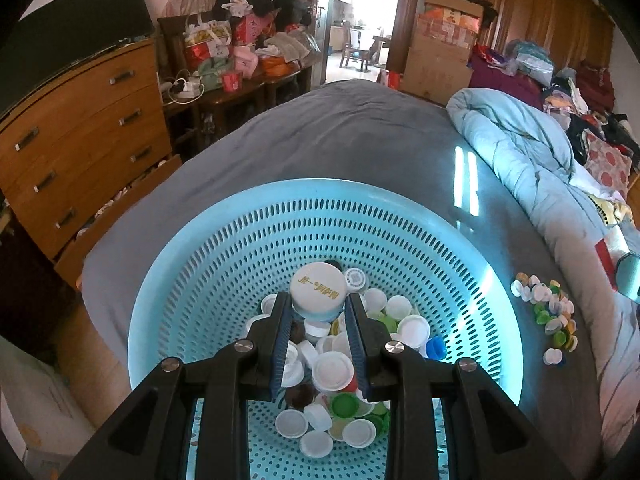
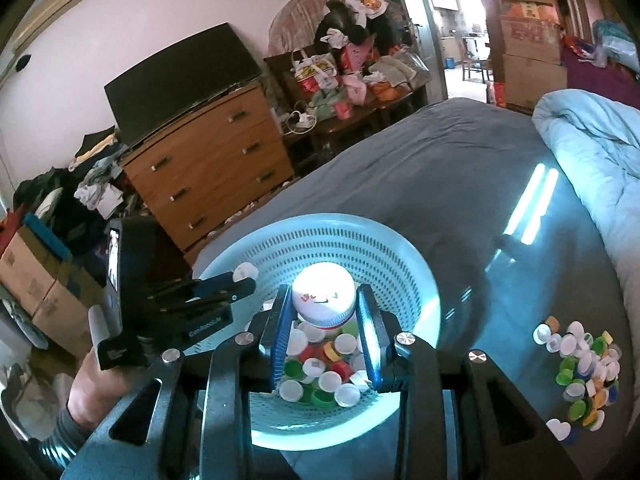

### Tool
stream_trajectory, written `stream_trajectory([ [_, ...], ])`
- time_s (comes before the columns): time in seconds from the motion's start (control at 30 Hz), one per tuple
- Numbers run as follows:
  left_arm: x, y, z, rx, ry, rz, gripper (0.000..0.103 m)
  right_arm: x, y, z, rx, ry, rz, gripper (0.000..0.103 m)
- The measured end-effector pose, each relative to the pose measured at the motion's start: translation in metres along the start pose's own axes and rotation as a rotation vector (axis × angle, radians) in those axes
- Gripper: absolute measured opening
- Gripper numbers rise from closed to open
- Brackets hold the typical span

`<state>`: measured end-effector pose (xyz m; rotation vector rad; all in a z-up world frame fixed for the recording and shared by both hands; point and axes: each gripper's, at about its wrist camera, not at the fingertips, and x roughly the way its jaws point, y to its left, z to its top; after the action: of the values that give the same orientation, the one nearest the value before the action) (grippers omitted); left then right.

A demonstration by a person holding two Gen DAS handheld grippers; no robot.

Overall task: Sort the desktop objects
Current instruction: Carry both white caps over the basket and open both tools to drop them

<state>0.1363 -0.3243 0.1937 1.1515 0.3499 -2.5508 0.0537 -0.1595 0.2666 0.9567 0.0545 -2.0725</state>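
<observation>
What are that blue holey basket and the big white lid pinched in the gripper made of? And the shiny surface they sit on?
The basket looks like moulded plastic, pale blue and semi-glossy, with even rows of punched slots. The big white lid in the left gripper seems smooth plastic with gold print on top. The tabletop is probably glass or a glossy laminate: it mirrors bright light strips sharply.

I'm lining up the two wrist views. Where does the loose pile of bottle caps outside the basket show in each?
Left wrist view: loose pile of bottle caps at the right edge, right of the blue basket.
Right wrist view: pile at lower right, again right of the basket.
Shared landmark: the blue basket.
</observation>
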Motion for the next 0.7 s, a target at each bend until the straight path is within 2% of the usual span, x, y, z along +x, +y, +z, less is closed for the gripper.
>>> stream_trajectory([
  [0.23,0.0,0.001,0.003,0.005,-0.006,-0.005,0.029,0.008,0.005,0.001,0.004,0.01,0.003,0.028],
  [0.3,-0.001,0.001,0.004,-0.003,-0.014,-0.001,0.034,0.007,0.007,0.002,-0.002,0.01,0.002,0.029],
  [0.33,-0.003,0.001,0.004,-0.009,-0.019,0.005,0.059,0.006,0.008,0.003,-0.011,0.004,-0.011,0.033],
  [0.37,-0.005,0.001,0.005,-0.015,-0.032,0.009,0.082,0.001,0.009,0.003,-0.015,-0.019,-0.02,0.049],
  [0.4,-0.011,0.003,0.005,-0.023,-0.064,0.028,0.088,-0.003,0.009,0.004,-0.011,-0.042,-0.014,0.061],
  [0.47,-0.018,0.004,0.006,-0.021,-0.094,0.042,0.089,-0.01,0.007,0.005,0.007,-0.065,0.004,0.061],
  [0.7,-0.021,-0.001,0.001,-0.032,-0.091,0.034,0.089,-0.038,-0.017,-0.013,0.06,-0.13,0.012,0.061],
])
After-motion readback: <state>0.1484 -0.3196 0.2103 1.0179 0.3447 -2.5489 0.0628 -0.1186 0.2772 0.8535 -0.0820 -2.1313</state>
